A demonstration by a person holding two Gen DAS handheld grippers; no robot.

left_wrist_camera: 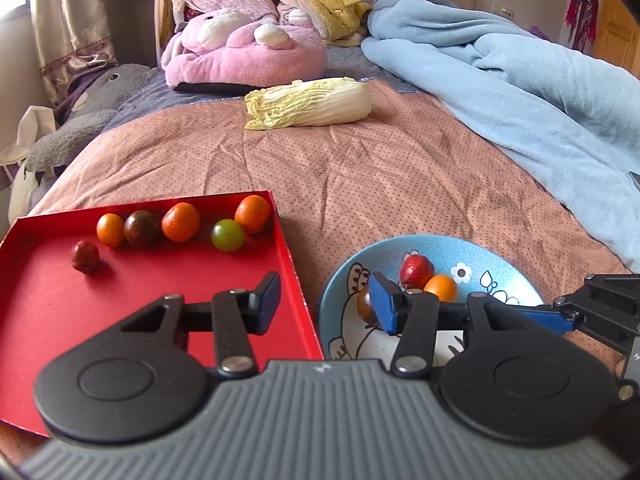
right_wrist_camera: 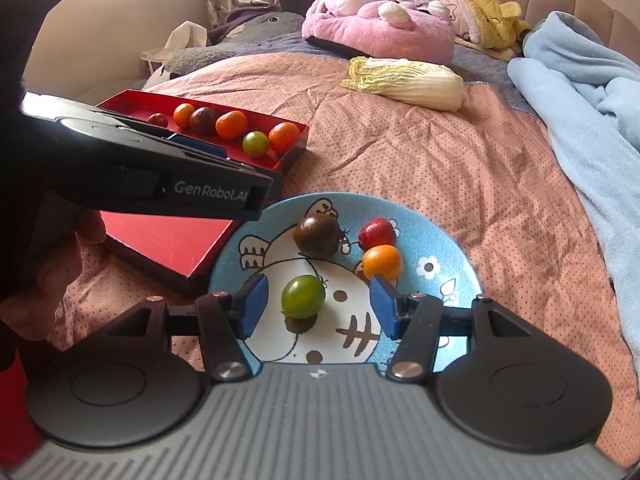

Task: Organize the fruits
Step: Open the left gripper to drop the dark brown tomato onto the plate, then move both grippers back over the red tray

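right gripper [right_wrist_camera: 318, 312] with jaws parted around a green tomato [right_wrist_camera: 303, 296] that sits on the blue cartoon plate [right_wrist_camera: 448, 236] — pads clear of it on both sides, nothing gripped. left gripper [left_wrist_camera: 326, 302] likewise spread and empty, straddling the seam between plate and red tray [left_wrist_camera: 48, 320]. farther on the plate: dark tomato [right_wrist_camera: 318, 236], red fruit [right_wrist_camera: 377, 231], orange fruit [right_wrist_camera: 382, 261]. six more fruits line the tray's far wall. risk: round fruit on a shallow plate resting on a soft quilt [right_wrist_camera: 420, 152] — a finger nudging the rim could tilt it and send fruit rolling; a hard pinch could burst the tomato.
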